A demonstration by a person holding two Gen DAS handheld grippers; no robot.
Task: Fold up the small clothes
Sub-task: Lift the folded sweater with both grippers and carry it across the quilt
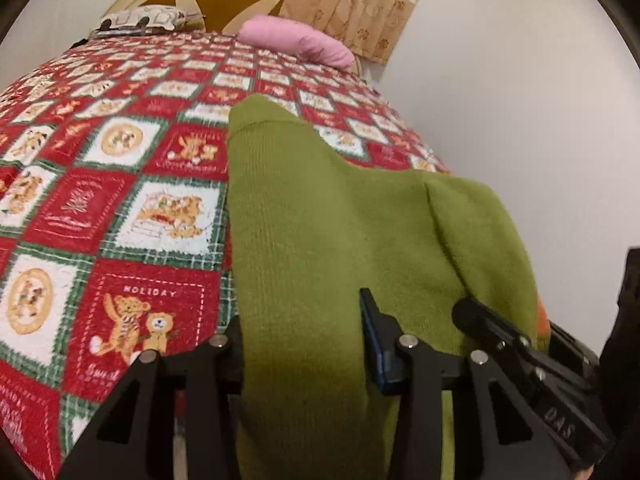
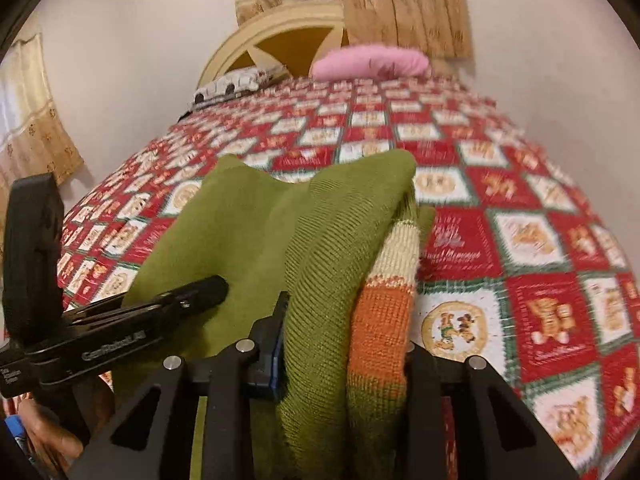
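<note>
— Gripper states first: your left gripper [image 1: 304, 344] was pinching the green knit garment [image 1: 320, 216], with cloth running down between its two fingers, and your right gripper [image 2: 344, 344] was pinching the same garment along its other edge, where the orange and cream striped band [image 2: 384, 312] bunched up against the green.

— So both had cloth. Where was the garment itself?

— On the bed, lying over the red holiday blanket [image 1: 112, 208], spread away from you toward 12 o'clock. In the left wrist view its far tip pointed to 12 and a second layer lay over it at 3 o'clock. In the right wrist view you could see your other gripper reaching in at 9 o'clock, just beside the green cloth.

— Which step would you call that?

— I judged it as mid-fold: you held the near hem at two points, the near part looked lifted off the blanket, and the far end rested on it. Whether the sleeves were already tucked in I could not tell.

— And the next move?

— It called for carrying both grippers together toward 12 o'clock, level with each other, so the near edge landed square on the far edge. You needed to keep tension even, since the knit looked soft and the striped layer could slip or wrinkle. The pink pillow [image 1: 296, 40] sat well apart at the headboard and was no obstacle.
</note>
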